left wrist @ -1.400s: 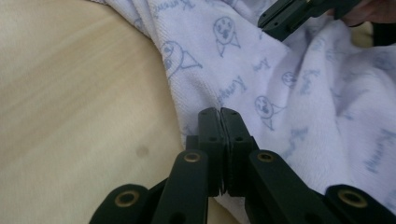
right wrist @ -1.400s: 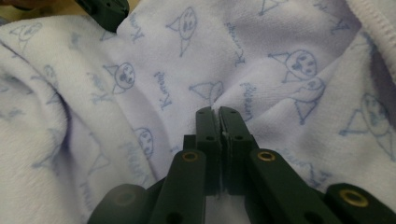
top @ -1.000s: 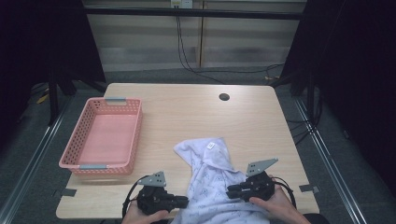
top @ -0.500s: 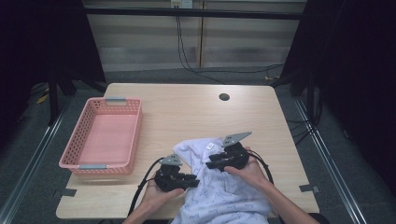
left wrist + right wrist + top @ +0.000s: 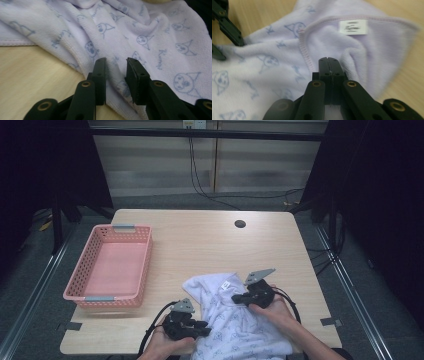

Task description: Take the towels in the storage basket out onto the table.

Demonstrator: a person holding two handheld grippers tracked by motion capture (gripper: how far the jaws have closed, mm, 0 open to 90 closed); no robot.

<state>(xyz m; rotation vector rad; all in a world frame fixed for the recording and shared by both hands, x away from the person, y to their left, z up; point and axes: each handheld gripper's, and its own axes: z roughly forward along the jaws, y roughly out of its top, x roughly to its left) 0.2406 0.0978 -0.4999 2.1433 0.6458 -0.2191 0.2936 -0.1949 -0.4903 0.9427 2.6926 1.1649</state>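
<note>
A white towel (image 5: 235,325) with a pale blue cartoon print lies crumpled at the table's near edge. Its white label (image 5: 353,26) faces up on a folded-over corner. My left gripper (image 5: 205,325) lies at the towel's left side. Its jaws have just been opening and stand apart in the left gripper view (image 5: 116,62), with towel cloth in the gap but not pinched. My right gripper (image 5: 235,297) rests on the towel near the label. Its jaws have just closed and meet flat in the right gripper view (image 5: 329,60), with no cloth seen between them.
A pink plastic basket (image 5: 142,265) stands empty on the left of the wooden table (image 5: 200,240). A dark round hole (image 5: 240,224) sits near the far edge. The left gripper's fingers (image 5: 229,27) show at the far left of the right gripper view.
Both hands came forward from the near edge onto the towel. The right gripper moved left toward the label. The towel's folds have shifted.
</note>
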